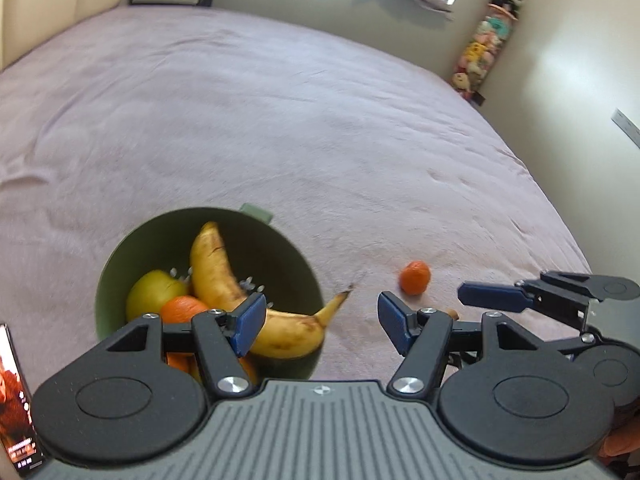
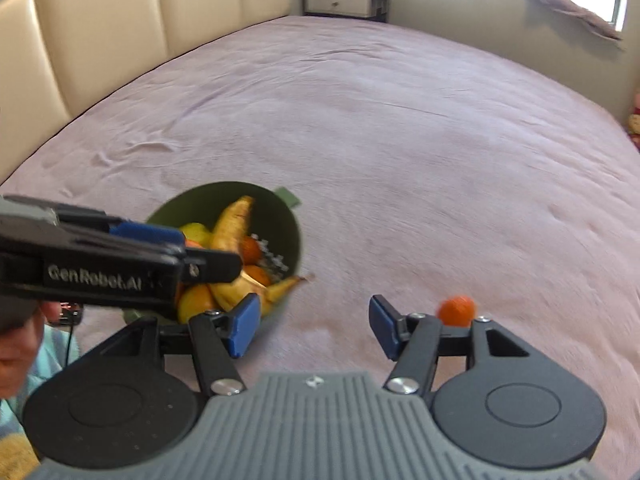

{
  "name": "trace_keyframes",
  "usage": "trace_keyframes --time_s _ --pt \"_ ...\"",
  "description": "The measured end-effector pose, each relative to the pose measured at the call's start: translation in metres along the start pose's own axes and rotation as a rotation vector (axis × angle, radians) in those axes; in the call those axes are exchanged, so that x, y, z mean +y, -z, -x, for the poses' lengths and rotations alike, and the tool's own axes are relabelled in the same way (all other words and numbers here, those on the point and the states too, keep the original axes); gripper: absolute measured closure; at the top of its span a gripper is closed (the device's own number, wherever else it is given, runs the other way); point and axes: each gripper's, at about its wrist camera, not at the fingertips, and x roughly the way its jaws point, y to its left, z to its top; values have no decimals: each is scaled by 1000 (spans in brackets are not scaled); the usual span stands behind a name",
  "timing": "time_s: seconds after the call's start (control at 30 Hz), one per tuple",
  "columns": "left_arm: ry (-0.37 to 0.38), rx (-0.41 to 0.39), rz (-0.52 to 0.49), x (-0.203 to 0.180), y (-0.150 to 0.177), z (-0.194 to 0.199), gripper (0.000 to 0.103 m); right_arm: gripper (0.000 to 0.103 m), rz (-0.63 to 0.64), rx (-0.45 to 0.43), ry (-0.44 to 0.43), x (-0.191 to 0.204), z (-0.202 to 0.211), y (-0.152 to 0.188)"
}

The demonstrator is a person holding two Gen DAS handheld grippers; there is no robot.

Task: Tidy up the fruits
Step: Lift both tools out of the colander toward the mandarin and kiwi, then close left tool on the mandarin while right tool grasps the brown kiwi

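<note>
A green bowl [image 1: 160, 232] on the pink bedspread holds two bananas [image 1: 212, 264], a yellow fruit [image 1: 154, 292] and several oranges [image 1: 182, 308]. One banana's stem sticks out over the rim. A small mandarin [image 1: 415, 277] lies alone on the bedspread to the right of the bowl. My left gripper [image 1: 320, 324] hangs open above the bowl's right edge with nothing gripped. In the right wrist view my right gripper [image 2: 313, 328] is open over bare bedspread, between the bowl [image 2: 288, 232] and the mandarin [image 2: 457, 310]. One right finger [image 1: 492, 297] also shows in the left wrist view.
A cream padded headboard [image 2: 100, 40] lines the bed's left side, with a nightstand [image 2: 344, 2] at the far end. Stuffed toys [image 1: 484, 44] stand in the room's corner. A phone [image 1: 16, 400] lies at the near left, and a person's hand [image 2: 20, 344] is there.
</note>
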Motion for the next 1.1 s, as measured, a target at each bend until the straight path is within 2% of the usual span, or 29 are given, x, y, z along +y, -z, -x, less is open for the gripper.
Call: trace_keyframes --time_s 0.07,0.2,0.3,0.5,0.83,0.93,1.03,1.1 --pt "14 -10 -14 -6 4 0 28 38 -13 -13 22 -5 5 12" --pt "28 -13 -73 -23 11 -7 28 38 -19 -9 94 -14 8 35" --pt "18 -10 -143 -40 18 -16 28 31 -65 0 139 -25 7 52" --pt "32 18 -222 -62 29 -35 28 32 -143 23 239 -55 -5 73" --pt "25 47 -249 -78 29 -73 31 32 -181 -2 306 -87 -27 91" --pt "34 52 -242 -80 27 -84 32 35 -162 -7 327 -91 -33 95" --pt "36 57 -236 -80 26 -92 33 46 -166 -17 321 -97 -40 95" --pt "39 63 -237 -80 26 -98 35 49 -184 -24 307 -101 -45 94"
